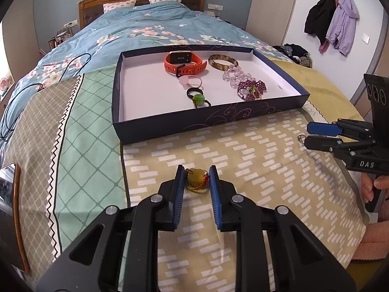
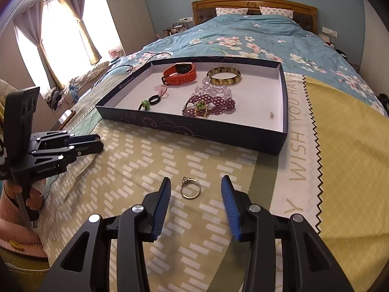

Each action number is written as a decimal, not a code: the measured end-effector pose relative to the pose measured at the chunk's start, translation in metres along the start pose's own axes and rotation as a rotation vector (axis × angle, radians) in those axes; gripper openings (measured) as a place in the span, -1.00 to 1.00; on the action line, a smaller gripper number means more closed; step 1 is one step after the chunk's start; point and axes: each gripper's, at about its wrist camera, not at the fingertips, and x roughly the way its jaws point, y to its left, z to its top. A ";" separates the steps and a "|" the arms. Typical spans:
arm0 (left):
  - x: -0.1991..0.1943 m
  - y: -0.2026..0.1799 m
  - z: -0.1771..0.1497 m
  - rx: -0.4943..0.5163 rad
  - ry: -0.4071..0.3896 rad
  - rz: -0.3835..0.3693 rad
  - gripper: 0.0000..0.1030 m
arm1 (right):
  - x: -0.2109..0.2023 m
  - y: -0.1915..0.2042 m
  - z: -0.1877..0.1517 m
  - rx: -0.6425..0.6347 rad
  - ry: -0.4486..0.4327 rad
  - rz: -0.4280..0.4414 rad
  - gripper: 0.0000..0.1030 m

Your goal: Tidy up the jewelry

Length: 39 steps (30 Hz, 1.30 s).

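A dark box tray point(image 1: 194, 129) point(image 2: 194, 131) lies on the bed and holds an orange watch point(image 1: 184, 63) point(image 2: 181, 74), a tortoiseshell bangle point(image 1: 222, 61) point(image 2: 223, 76), clear and purple bead bracelets point(image 1: 251, 89) point(image 2: 209, 104), and small rings. My left gripper point(image 1: 196, 171) is closed on a yellow-green pendant point(image 1: 196, 182) with a red cord, resting on the blanket. My right gripper point(image 2: 196, 182) is open around a thin metal ring point(image 2: 190, 189) lying on the blanket, not touching it. The right gripper point(image 1: 313, 135) shows at the right of the left wrist view.
The bed has a blue floral quilt point(image 1: 150, 29) and patterned blankets point(image 1: 243, 150). A phone point(image 1: 11, 209) lies at the left edge. Black cables point(image 1: 24, 92) trail on the left. Coats point(image 1: 330, 22) hang on the right wall. The left gripper point(image 2: 94, 142) shows at the left of the right wrist view.
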 end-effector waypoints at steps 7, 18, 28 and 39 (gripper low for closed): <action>-0.002 -0.005 -0.002 0.003 -0.009 -0.013 -0.61 | 0.004 0.018 -0.001 -0.088 0.020 -0.070 -0.33; -0.004 -0.008 -0.002 -0.010 -0.024 -0.022 -0.61 | 0.004 0.016 0.000 -0.081 0.016 -0.063 -0.69; -0.013 -0.011 0.001 -0.019 -0.062 -0.026 -0.61 | -0.011 0.016 0.006 -0.042 -0.059 -0.013 -0.69; -0.026 -0.017 0.011 -0.020 -0.115 -0.030 -0.61 | -0.019 0.017 0.018 -0.006 -0.136 0.031 -0.69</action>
